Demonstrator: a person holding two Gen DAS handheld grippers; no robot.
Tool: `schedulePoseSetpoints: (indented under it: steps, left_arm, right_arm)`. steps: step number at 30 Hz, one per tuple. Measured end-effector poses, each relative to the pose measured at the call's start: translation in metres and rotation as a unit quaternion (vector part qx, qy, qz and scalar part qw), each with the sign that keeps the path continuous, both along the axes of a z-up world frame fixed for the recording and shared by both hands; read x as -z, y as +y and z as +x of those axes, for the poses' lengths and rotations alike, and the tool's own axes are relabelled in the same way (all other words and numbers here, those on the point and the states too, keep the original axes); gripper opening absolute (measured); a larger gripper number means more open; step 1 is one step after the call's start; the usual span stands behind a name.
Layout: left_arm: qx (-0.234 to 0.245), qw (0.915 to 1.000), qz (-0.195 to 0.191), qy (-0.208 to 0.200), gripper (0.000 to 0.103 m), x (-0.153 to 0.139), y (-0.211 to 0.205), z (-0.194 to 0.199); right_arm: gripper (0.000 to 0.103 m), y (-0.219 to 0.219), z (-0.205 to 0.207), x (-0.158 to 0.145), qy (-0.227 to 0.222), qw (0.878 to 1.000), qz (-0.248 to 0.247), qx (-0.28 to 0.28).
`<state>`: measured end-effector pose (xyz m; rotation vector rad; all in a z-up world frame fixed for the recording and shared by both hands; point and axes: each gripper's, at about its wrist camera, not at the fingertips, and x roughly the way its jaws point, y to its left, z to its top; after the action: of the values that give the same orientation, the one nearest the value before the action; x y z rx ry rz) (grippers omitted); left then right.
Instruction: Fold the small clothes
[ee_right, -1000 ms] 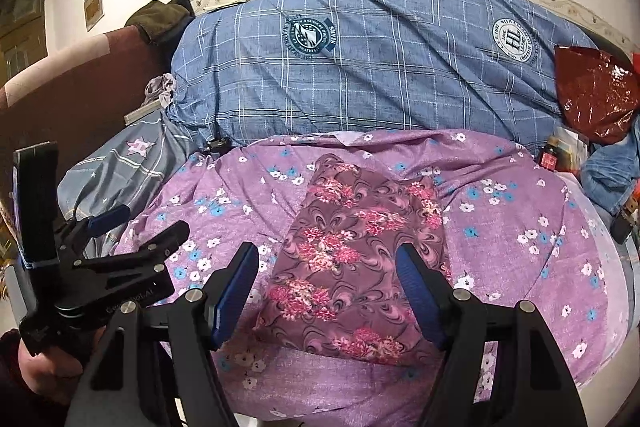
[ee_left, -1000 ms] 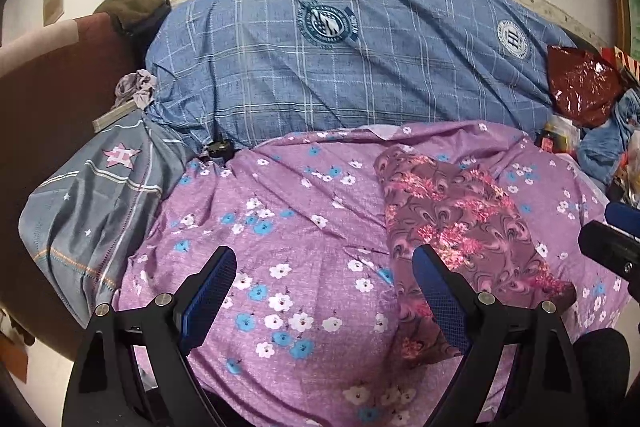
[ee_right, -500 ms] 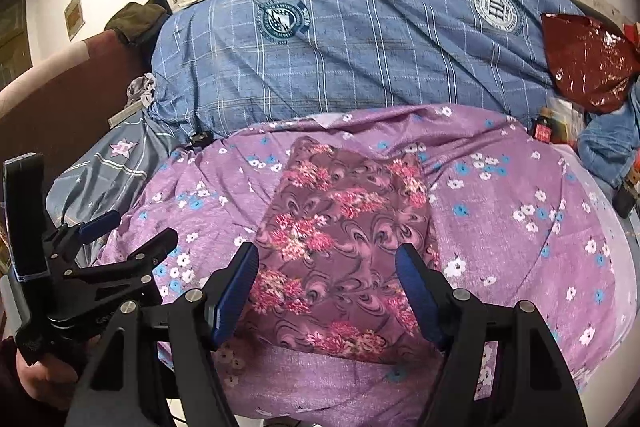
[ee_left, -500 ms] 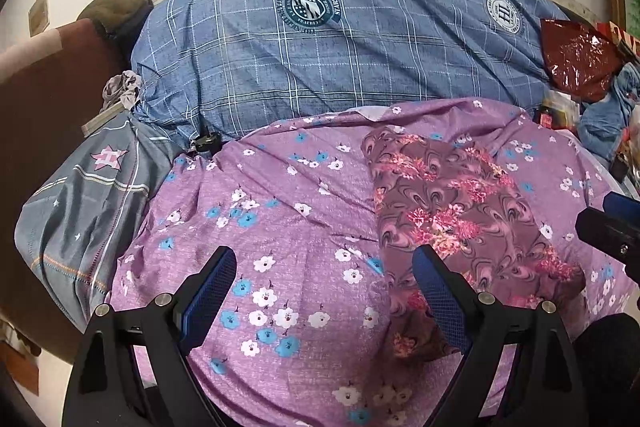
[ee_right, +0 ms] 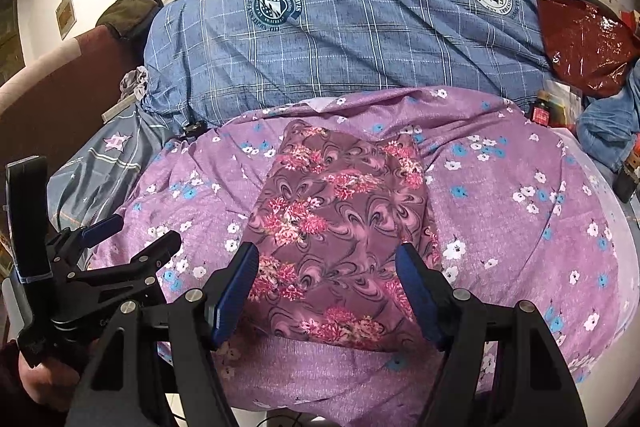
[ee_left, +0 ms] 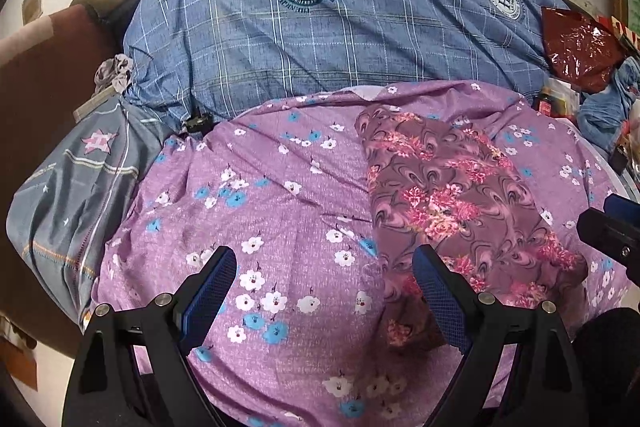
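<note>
A small mauve garment [ee_right: 340, 227] with pink flowers lies flat as a folded rectangle on the purple flowered sheet [ee_right: 520, 227]. In the left wrist view the same garment [ee_left: 452, 195] lies to the right of centre. My right gripper [ee_right: 326, 267] hovers open over the garment's near half, nothing between its blue pads. My left gripper [ee_left: 324, 275] is open above the sheet [ee_left: 280, 187], its right finger [ee_left: 436, 291] over the garment's near left edge. The left gripper [ee_right: 132, 235] also shows at the lower left of the right wrist view, held by a hand.
A blue checked quilt [ee_left: 340, 39] is bundled along the wall behind the sheet. A grey pillow with a star [ee_left: 80, 187] lies at the left. A red plastic bag [ee_right: 584, 43] and clutter sit at the far right. The right gripper's tip [ee_left: 612, 223] enters at the right edge.
Both grippers have sunk a little toward the bed, so the garment and sheet look larger and nearer. The garment has not moved and both jaws stay equally wide.
</note>
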<state>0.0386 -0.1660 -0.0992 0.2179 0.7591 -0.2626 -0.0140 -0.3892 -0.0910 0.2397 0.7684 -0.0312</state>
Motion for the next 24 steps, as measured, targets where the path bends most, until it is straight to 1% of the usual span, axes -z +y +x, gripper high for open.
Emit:
schedulePoseSetpoints:
  steps: [15,24]
  left_arm:
    - [-0.005,0.9999,-0.009,0.006,0.091,0.006,0.007,0.006]
    - [-0.011,0.9998,-0.017,0.006,0.091,0.006,0.015,0.009]
  right_arm:
    - [0.073,0.005,0.004,0.002,0.014,1.000,-0.003,0.008]
    - [0.073,0.017,0.010,0.001,0.022,1.000,-0.013,0.002]
